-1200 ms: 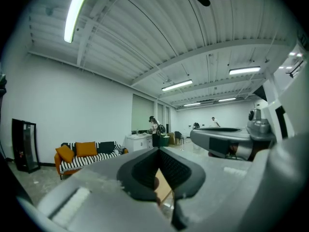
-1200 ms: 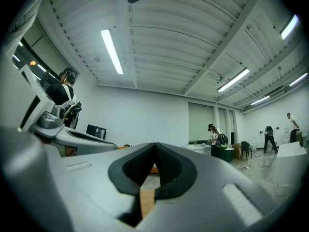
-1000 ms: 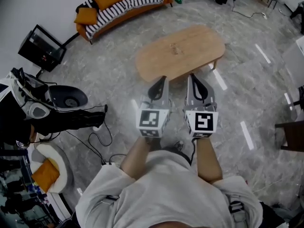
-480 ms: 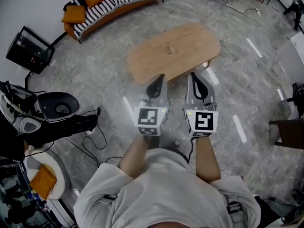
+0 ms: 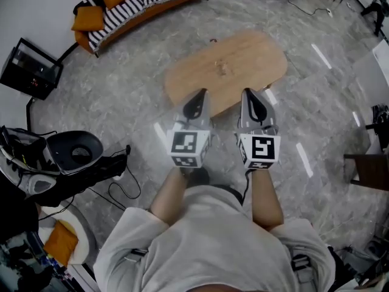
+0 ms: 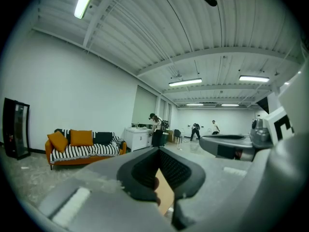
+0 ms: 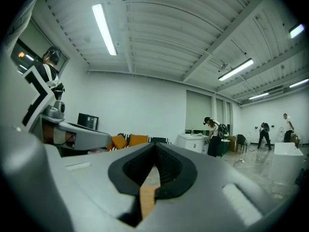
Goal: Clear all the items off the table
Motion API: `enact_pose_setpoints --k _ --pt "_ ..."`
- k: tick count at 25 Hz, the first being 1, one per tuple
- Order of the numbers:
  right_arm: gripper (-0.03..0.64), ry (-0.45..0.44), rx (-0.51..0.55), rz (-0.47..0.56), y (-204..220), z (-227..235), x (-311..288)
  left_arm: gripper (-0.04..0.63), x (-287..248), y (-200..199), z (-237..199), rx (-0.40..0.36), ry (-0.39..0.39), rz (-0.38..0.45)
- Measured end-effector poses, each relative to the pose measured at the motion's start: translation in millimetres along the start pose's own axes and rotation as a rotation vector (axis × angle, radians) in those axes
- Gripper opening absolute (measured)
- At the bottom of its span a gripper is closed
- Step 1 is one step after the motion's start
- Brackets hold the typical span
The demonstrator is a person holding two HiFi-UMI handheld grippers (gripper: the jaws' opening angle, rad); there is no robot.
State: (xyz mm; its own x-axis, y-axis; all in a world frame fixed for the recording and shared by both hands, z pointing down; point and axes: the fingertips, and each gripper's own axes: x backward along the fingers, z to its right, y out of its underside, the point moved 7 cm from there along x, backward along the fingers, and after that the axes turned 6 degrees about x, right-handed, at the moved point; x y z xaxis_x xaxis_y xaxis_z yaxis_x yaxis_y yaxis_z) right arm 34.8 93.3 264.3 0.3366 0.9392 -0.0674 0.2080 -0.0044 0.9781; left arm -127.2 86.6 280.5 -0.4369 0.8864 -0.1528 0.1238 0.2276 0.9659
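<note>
Near table [image 5: 258,53]: left gripper [image 5: 199,93], right gripper [image 5: 248,93] closed.

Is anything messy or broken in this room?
Nothing looks broken or spilled. The wooden table stands straight, with only a tiny speck on top, too small to tell what it is. The messiest bit is the black cables lying loose on the floor.
</note>
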Motion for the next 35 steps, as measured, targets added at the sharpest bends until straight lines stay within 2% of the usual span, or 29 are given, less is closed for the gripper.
enact_pose_setpoints --k 8,14,18,24,30,35 --pt "0.006 0.000 0.016 -0.017 -8 -26 -46 0.021 -17 -6 -47 0.038 0.039 -0.004" --pt "0.006 -0.005 0.014 -0.031 -5 -37 -64 0.020 -24 -1 -58 0.033 0.079 -0.026" --pt "0.006 -0.009 0.001 -0.037 -2 -38 -78 0.021 -35 0 -68 0.038 0.073 -0.039" --pt "0.006 0.002 -0.023 -0.041 19 -13 -91 0.020 -62 15 -63 0.022 0.072 -0.079" --pt "0.006 -0.006 -0.059 -0.059 40 12 -146 0.020 -120 18 -82 0.008 0.077 -0.120" --pt "0.006 -0.017 -0.123 -0.103 75 41 -179 0.021 -166 39 -85 0.009 0.061 -0.206"
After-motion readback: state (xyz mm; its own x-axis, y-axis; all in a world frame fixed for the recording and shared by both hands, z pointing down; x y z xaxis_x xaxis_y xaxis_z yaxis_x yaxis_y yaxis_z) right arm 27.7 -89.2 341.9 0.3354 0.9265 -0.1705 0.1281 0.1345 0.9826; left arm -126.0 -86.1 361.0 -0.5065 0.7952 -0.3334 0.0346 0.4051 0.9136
